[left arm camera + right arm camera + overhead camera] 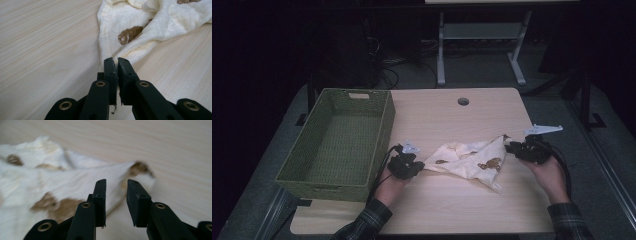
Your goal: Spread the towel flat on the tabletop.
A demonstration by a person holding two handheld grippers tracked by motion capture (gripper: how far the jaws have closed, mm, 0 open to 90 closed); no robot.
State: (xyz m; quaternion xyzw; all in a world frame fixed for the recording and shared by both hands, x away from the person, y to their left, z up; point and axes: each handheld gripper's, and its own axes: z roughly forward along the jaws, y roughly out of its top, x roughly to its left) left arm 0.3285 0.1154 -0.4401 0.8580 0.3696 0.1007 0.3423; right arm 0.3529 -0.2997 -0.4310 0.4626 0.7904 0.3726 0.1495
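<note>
A cream cloth with brown prints lies rumpled on the wooden table between my two grippers. My left gripper is at the cloth's left corner. In the left gripper view its jaws stand almost together at the gripper's tip, with the narrow end of the cloth pinched there. My right gripper sits at the cloth's right corner. In the right gripper view its jaws stand apart, and the cloth with a brown-tipped corner lies just ahead of them, not pressed.
A green woven basket stands on the table's left side with nothing in it, close to my left hand. A round cable hole is near the far edge. Beyond the table stands a white desk frame on a dark floor.
</note>
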